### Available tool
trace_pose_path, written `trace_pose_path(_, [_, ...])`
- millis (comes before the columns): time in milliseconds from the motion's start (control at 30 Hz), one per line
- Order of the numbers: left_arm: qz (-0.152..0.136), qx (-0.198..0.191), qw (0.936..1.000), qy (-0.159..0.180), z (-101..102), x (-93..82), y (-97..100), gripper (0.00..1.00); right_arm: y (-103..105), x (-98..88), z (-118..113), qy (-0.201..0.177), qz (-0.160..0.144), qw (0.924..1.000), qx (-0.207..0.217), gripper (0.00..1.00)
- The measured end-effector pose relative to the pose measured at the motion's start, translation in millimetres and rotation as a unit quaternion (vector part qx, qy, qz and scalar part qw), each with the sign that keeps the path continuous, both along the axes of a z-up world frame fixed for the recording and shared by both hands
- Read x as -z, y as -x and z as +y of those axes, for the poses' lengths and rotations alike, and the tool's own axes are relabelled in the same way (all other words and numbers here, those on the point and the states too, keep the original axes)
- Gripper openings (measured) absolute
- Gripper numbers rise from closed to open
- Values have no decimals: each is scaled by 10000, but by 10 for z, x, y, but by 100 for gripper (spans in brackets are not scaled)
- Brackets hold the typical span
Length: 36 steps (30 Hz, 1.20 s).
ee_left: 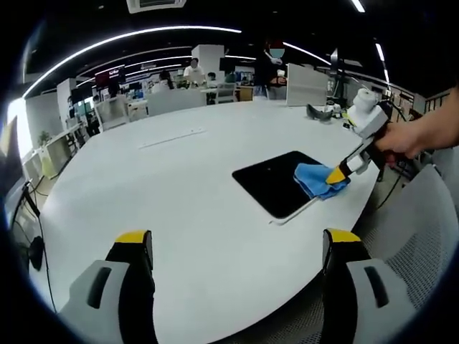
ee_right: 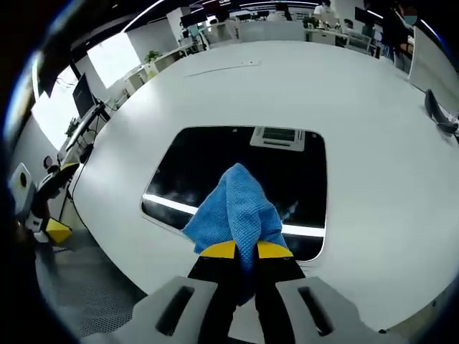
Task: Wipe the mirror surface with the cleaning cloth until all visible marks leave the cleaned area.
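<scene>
A dark rectangular mirror [ee_left: 271, 180] [ee_right: 215, 161] lies flat on the white table near its edge. A blue cleaning cloth [ee_left: 314, 179] [ee_right: 237, 208] rests on the mirror's near part. My right gripper [ee_right: 246, 250] [ee_left: 337, 174] is shut on the cloth, with a hand holding it in the left gripper view. My left gripper [ee_left: 237, 247] hangs open over the bare table, well short of the mirror, with nothing between its yellow-tipped jaws. Pale smears show on the glass beside the cloth.
The white oval table [ee_left: 165, 186] [ee_right: 373, 143] stretches far back. A long white strip [ee_left: 172, 137] lies on it, and dark objects [ee_left: 319, 112] sit at the far right. A grey mesh chair [ee_left: 423, 236] stands by the table edge. Desks and people fill the office behind.
</scene>
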State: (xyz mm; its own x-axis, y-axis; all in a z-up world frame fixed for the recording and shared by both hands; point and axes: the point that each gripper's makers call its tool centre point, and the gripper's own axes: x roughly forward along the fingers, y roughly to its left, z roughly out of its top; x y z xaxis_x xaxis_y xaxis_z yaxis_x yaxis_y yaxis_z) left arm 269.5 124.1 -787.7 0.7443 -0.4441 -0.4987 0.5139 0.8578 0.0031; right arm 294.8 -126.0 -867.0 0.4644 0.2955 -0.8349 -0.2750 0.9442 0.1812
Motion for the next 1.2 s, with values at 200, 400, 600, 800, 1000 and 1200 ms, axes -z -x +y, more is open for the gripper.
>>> trace_pose_path(200, [17,-6,10000,-31,2,8,1,98,25,0,14,28,-17,10000,-76,3])
trace_pose_path(400, [21,1,10000,-59,10,14,7,97,76,3,45,0,51,9999,-112,3])
trace_pose_path(600, [45,19,10000,-84,10,23,6,97,64,-4,46,-12,70,9999,-135,3])
trace_pose_path(800, [50,24,9999,-92,12,28,1,97,58,-3,14,-23,114,9999,-113,3])
trace_pose_path(1000, [45,20,10000,3,-2,18,-5,99,51,3,-13,-86,144,9998,-56,3])
trace_pose_path(1200, [-13,35,9999,111,-22,-20,0,97,46,-1,-57,-205,196,9996,84,3])
